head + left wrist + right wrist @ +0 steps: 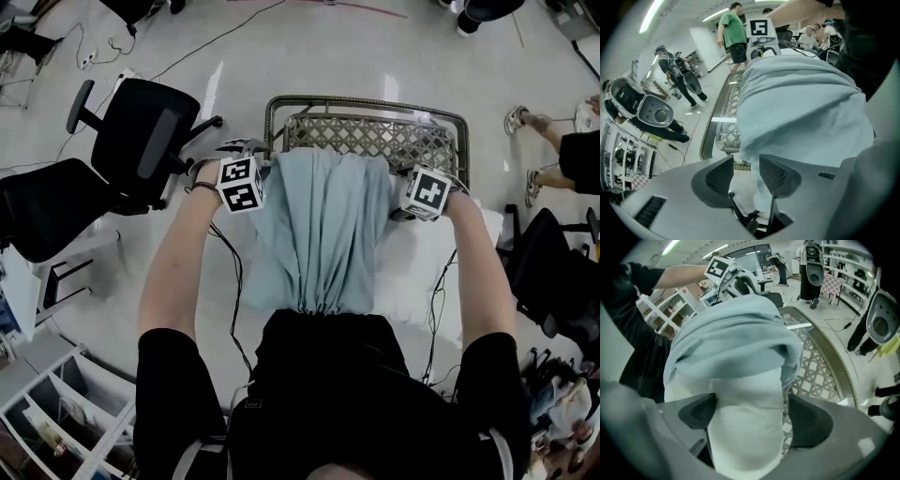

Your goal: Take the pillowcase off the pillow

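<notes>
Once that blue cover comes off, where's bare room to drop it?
The floor beyond the woven bench is bare, and so is a narrower strip between that bench and the black office chair. The bench itself is crowded: the pillow and pillowcase cover it.

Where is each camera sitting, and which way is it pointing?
Head view: on the person's head, facing steeply down at the pillowcase on the woven bench; both forearms show.
Left gripper view: on the left gripper, along its open jaws at the pillowcase; right arm above.
Right gripper view: on the right gripper, open jaws astride the white pillow; left arm above.
Shared: pillowcase and bench.
</notes>
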The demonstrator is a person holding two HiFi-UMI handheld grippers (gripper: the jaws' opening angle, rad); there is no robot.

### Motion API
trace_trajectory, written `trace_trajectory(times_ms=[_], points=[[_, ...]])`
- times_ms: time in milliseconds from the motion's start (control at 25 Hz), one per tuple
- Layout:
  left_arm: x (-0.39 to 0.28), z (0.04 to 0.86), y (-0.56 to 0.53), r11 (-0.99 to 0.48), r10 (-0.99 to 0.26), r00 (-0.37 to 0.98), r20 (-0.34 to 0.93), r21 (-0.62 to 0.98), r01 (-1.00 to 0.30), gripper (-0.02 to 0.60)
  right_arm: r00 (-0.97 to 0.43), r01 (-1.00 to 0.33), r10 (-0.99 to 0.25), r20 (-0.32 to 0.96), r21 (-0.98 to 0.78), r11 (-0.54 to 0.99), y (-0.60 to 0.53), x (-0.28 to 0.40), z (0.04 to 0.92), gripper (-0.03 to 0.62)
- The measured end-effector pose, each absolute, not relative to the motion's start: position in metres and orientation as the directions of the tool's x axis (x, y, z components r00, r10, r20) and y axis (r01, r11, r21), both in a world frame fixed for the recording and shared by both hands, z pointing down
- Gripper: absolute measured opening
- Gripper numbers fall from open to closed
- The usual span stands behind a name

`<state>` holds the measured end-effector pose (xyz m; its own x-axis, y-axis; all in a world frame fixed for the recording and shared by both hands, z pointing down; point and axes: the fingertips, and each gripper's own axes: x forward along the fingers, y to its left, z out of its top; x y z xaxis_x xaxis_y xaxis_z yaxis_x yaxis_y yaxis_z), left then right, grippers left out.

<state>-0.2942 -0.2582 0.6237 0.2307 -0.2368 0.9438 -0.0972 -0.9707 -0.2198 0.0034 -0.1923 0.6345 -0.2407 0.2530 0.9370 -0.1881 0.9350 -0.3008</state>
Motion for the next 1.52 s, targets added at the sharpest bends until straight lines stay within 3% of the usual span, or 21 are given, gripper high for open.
trace_trajectory(times_ms=[120,240,320,400,480,600,720,880,1160,1480,1520], points=[[-0.279,0.644,-0.26,-0.984,-0.18,0.221,0.958,-0.177,-0.032,0.2,-0.265,-0.228,0.376,0.888,-0.437,0.87,-0.189,0.006,0.657,0.535],[-0.269,0.666,-0.259,-0.991,-0.128,0.209,0.97,-0.133,0.012,0.213,-0.356,-0.208,0.491,0.795,-0.579,0.788,-0.173,-0.002,0.663,0.531],[-0.26,0.672,-0.259,-0.991,-0.119,0.209,0.971,-0.128,0.03,0.202,-0.397,-0.157,0.519,0.757,-0.613,0.774,-0.168,-0.007,0.659,0.481],[-0.255,0.673,-0.257,-0.99,-0.119,0.202,0.972,-0.131,0.049,0.025,-0.411,-0.108,0.541,0.734,-0.629,0.77,-0.162,-0.009,0.648,0.395],[-0.259,0.669,-0.253,-0.989,-0.122,0.18,0.976,-0.136,0.062,0.013,-0.411,-0.072,0.566,0.715,-0.644,0.761,-0.156,-0.009,0.632,0.322],[-0.273,0.646,-0.251,-0.984,-0.147,0.148,0.978,-0.16,0.08,0.009,-0.4,-0.038,0.589,0.702,-0.655,0.755,-0.15,-0.006,0.605,0.275],[-0.299,0.622,-0.244,-0.975,-0.183,0.102,0.978,-0.194,0.108,0.008,-0.391,-0.049,0.587,0.708,-0.653,0.756,-0.148,0.0,0.59,0.262],[-0.333,0.595,-0.227,-0.98,-0.191,0.083,0.978,-0.195,0.049,0.007,-0.415,-0.079,0.556,0.72,-0.637,0.767,-0.147,0.013,0.576,0.258],[-0.408,0.581,-0.198,-0.966,-0.227,0.033,0.973,-0.221,-0.134,0.006,-0.443,-0.193,0.456,0.772,-0.579,0.792,-0.166,0.061,0.563,0.257],[-0.392,0.57,-0.193,-0.947,-0.265,0.038,0.964,-0.252,-0.197,0.011,-0.387,-0.207,0.403,0.829,-0.504,0.839,-0.17,0.063,0.562,0.265],[-0.381,0.565,-0.196,-0.946,-0.273,0.059,0.96,-0.258,-0.195,0.034,-0.377,-0.192,0.398,0.836,-0.491,0.85,-0.168,0.061,0.56,0.265]])
